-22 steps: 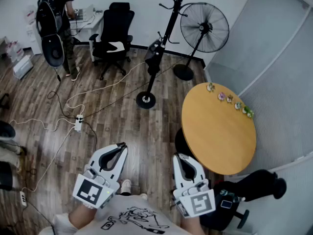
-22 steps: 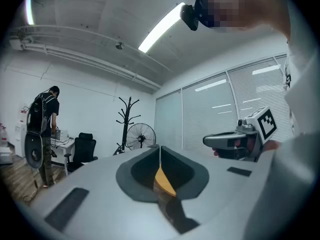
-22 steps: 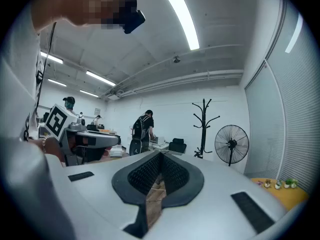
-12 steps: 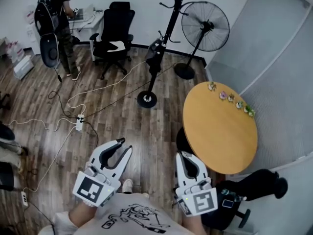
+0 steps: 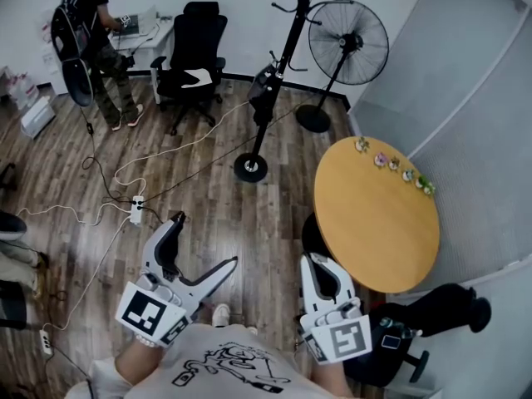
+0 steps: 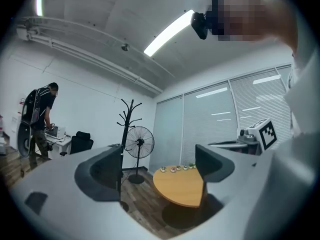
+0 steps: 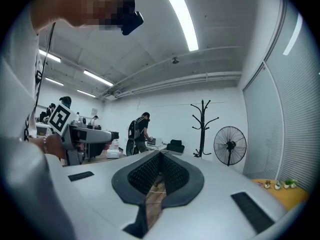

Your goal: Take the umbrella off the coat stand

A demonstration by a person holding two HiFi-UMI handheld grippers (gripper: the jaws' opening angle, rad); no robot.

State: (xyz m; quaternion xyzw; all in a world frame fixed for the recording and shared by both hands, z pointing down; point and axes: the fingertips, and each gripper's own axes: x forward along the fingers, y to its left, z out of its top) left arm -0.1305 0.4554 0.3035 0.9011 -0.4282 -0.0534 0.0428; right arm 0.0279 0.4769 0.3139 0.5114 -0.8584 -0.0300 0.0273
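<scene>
A tall black coat stand (image 5: 285, 56) rises from a round base on the wood floor, several steps ahead of me. A dark folded umbrella (image 5: 264, 88) hangs on its pole at mid height. My left gripper (image 5: 202, 244) is low at the left, close to my body, its jaws spread wide with nothing between them. In the left gripper view the coat stand (image 6: 129, 126) shows past the open left gripper (image 6: 157, 166). My right gripper (image 5: 317, 264) is held beside it, shut and empty. The coat stand (image 7: 202, 129) appears far beyond the right gripper (image 7: 160, 158).
A round wooden table (image 5: 378, 219) with small figures (image 5: 391, 166) on its far edge stands at the right. A pedestal fan (image 5: 347, 44) is behind the stand, an office chair (image 5: 195, 52) to its left. A person with a backpack (image 5: 87, 32) stands at a desk. Cables and a power strip (image 5: 135, 210) cross the floor.
My left gripper's jaws have swung from slightly open to wide open. The person at the back has shifted a little to the left. The right gripper has stayed shut in place.
</scene>
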